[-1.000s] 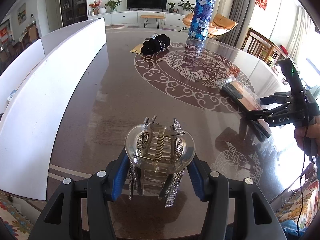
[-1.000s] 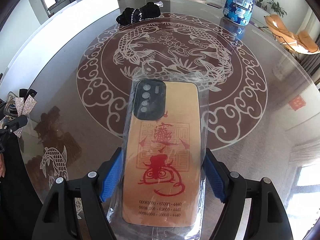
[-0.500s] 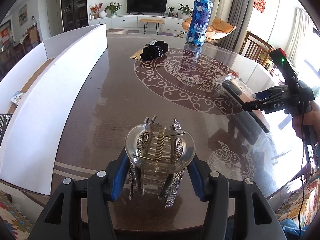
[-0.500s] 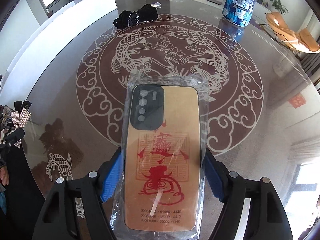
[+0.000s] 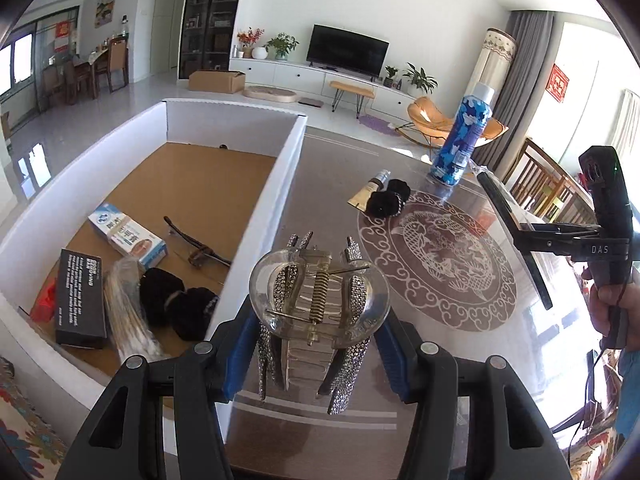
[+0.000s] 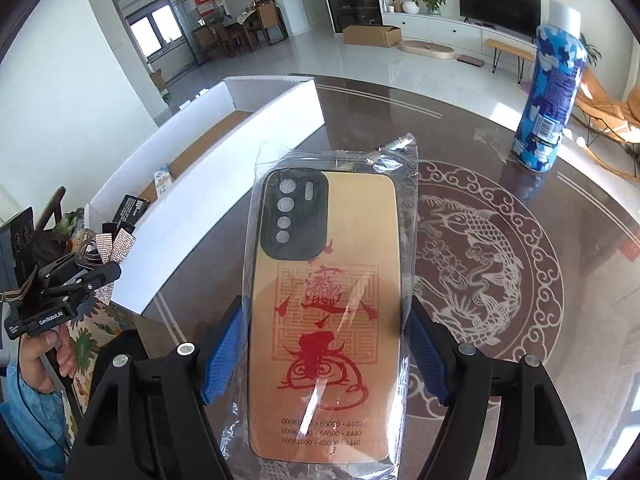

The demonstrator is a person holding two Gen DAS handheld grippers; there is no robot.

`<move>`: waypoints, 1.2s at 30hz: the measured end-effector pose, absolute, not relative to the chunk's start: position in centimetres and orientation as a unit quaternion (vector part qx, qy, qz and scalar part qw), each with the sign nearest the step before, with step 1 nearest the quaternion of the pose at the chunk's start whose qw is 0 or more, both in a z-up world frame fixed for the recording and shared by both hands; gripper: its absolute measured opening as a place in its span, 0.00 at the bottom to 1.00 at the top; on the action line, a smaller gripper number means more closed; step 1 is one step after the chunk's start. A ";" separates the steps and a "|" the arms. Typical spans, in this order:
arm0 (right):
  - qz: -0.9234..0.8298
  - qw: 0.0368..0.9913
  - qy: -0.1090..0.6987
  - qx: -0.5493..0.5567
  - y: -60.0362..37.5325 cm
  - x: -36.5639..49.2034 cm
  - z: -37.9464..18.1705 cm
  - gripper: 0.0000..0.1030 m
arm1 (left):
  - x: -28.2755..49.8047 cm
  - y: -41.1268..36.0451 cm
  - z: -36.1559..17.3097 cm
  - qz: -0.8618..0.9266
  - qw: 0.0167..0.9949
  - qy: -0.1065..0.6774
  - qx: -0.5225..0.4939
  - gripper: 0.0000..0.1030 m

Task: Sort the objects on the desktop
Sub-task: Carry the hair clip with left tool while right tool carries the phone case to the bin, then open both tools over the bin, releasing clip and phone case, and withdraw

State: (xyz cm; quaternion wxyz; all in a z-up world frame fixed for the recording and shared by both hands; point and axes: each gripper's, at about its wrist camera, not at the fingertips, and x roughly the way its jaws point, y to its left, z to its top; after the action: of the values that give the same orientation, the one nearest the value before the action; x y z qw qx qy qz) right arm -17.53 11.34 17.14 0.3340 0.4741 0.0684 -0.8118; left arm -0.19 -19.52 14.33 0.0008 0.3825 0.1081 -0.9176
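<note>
My left gripper [image 5: 318,344] is shut on a clear hair claw clip [image 5: 320,304] set with rhinestones, held above the table's near edge, right of the white box [image 5: 280,184]. My right gripper [image 6: 326,356] is shut on a gold phone case [image 6: 324,280] with red print, wrapped in a clear plastic bag and held in the air over the table. In the left wrist view the phone case [image 5: 516,240] appears edge-on at the right. The hair clip [image 6: 108,248] shows at the right wrist view's left edge.
The box holds a blue-white carton [image 5: 128,236], a black box [image 5: 80,296], black scrunchies [image 5: 176,300] and a bundle of thin sticks [image 5: 128,312]. On the glass table [image 5: 320,184] stand a blue patterned bottle [image 5: 464,140], a black scrunchie [image 5: 388,200] and a small tube [image 5: 370,190].
Both grippers have risen with what they hold. The phone case has come up off the table. The left view now looks down into the box's inside.
</note>
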 end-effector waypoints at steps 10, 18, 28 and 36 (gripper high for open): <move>-0.778 0.471 0.033 0.414 -12.7 -18.8 22.5 0.74 | -3.6 -33.4 15.3 -0.901 0.113 0.127 0.399 0.53; -0.763 0.463 0.076 0.444 -26.0 -18.9 14.7 0.74 | -4.9 -38.0 10.0 -0.855 0.177 0.120 0.472 0.54; -0.783 0.458 0.034 0.420 -21.1 -17.8 13.1 0.89 | -2.1 -36.0 9.4 -0.860 0.196 0.115 0.457 0.76; -0.852 0.355 0.091 0.373 -3.9 -16.1 11.0 1.00 | 0.2 -24.0 14.4 -0.916 0.095 0.079 0.381 0.90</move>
State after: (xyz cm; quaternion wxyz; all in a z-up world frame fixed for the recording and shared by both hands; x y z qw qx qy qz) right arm -16.15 -3.88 10.99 0.3554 0.3726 0.0907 -0.8524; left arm 0.23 -24.00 14.37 0.0950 0.3810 0.0788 -0.9163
